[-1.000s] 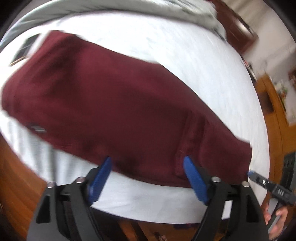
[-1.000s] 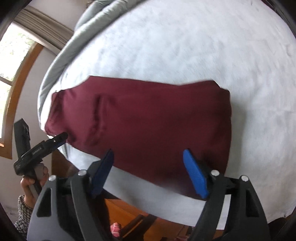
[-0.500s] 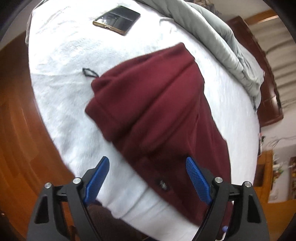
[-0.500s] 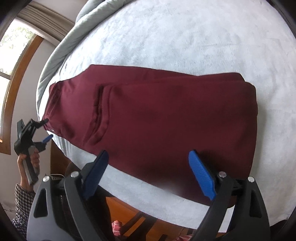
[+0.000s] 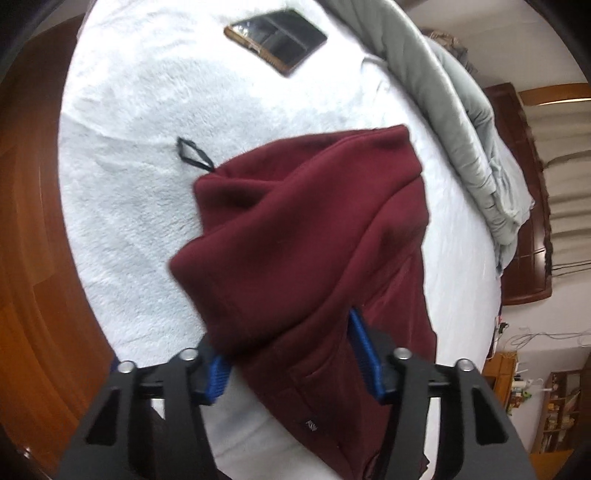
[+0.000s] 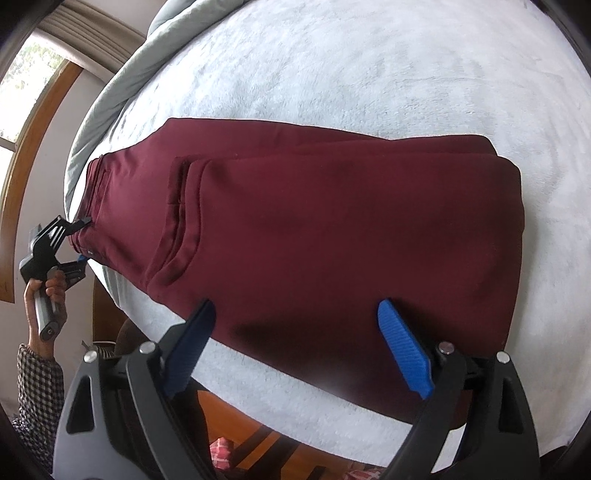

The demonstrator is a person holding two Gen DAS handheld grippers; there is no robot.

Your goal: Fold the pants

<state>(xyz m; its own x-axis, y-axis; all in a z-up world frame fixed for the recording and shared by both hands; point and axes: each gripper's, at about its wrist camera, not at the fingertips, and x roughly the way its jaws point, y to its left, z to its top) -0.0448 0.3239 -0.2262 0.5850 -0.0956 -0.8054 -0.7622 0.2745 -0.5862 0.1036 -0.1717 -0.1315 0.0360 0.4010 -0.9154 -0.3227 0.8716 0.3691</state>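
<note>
The dark red pants (image 6: 332, 229) lie folded lengthwise on the white bed cover (image 6: 369, 74). In the left wrist view the waist end of the pants (image 5: 303, 251) fills the gap between my left gripper's blue pads; the left gripper (image 5: 291, 350) is open around that edge. It also shows in the right wrist view (image 6: 79, 242) at the waistband corner. My right gripper (image 6: 295, 347) is open, just above the near edge of the folded leg end, holding nothing.
A phone (image 5: 275, 35) lies on the bed cover beyond the pants. A black cord loop (image 5: 194, 155) sticks out by the waistband. A grey duvet (image 5: 476, 140) is bunched along the bed's far side. Wooden floor (image 5: 33, 258) lies beside the bed.
My left gripper has swung to the waist end and moved in until the cloth sits between its pads. My right gripper has drawn a little closer to the pants.
</note>
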